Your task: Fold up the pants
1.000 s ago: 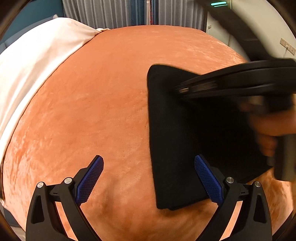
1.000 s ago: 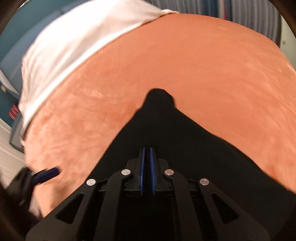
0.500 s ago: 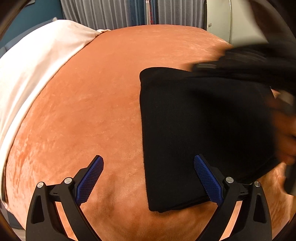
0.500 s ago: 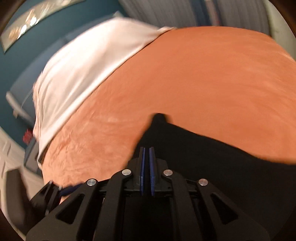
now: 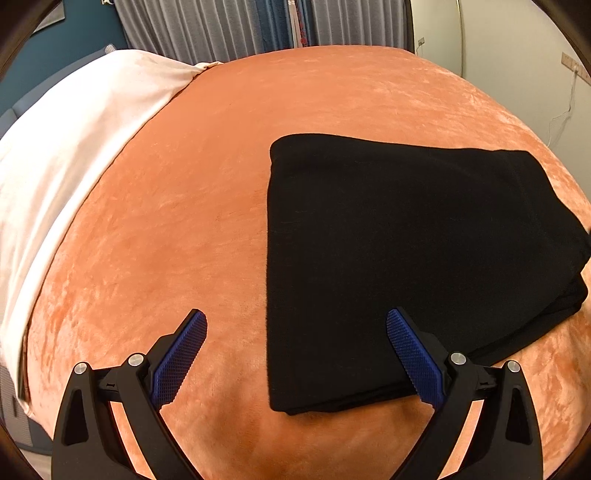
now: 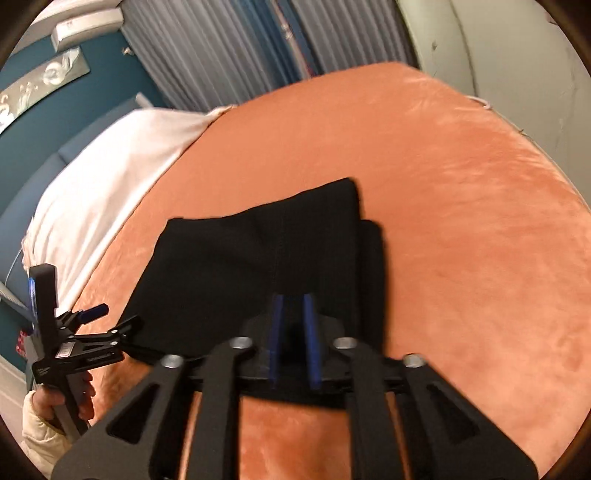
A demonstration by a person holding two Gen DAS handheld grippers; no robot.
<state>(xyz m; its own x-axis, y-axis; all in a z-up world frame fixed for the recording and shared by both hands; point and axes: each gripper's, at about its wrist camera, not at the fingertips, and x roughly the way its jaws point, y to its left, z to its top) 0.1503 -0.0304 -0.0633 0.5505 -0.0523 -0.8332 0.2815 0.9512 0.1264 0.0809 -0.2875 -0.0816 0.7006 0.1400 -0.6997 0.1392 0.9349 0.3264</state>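
Note:
The black pants [image 5: 406, 240] lie folded into a thick rectangle on the orange blanket [image 5: 184, 221], right of centre in the left wrist view. My left gripper [image 5: 295, 347] is open and wide; its right finger [image 5: 413, 358] overlaps the pants' near edge and its left finger is over bare blanket. In the right wrist view the pants [image 6: 240, 266] lie just ahead of my right gripper [image 6: 293, 325]. Its jaws are opening, the blue pads are a little apart, and nothing is pinched between them. The left gripper [image 6: 107, 319] shows there too, held by a hand [image 6: 55, 402].
A white sheet [image 5: 74, 147] covers the far left of the bed. Grey curtains [image 5: 221, 29] hang behind it, and a pale wall with a cable [image 5: 554, 122] stands at the right. The blanket's front edge runs close under both grippers.
The right gripper swept to the right across the pants and left the left wrist view. Its shut jaws have parted and the cloth lies flat. The left gripper stayed put.

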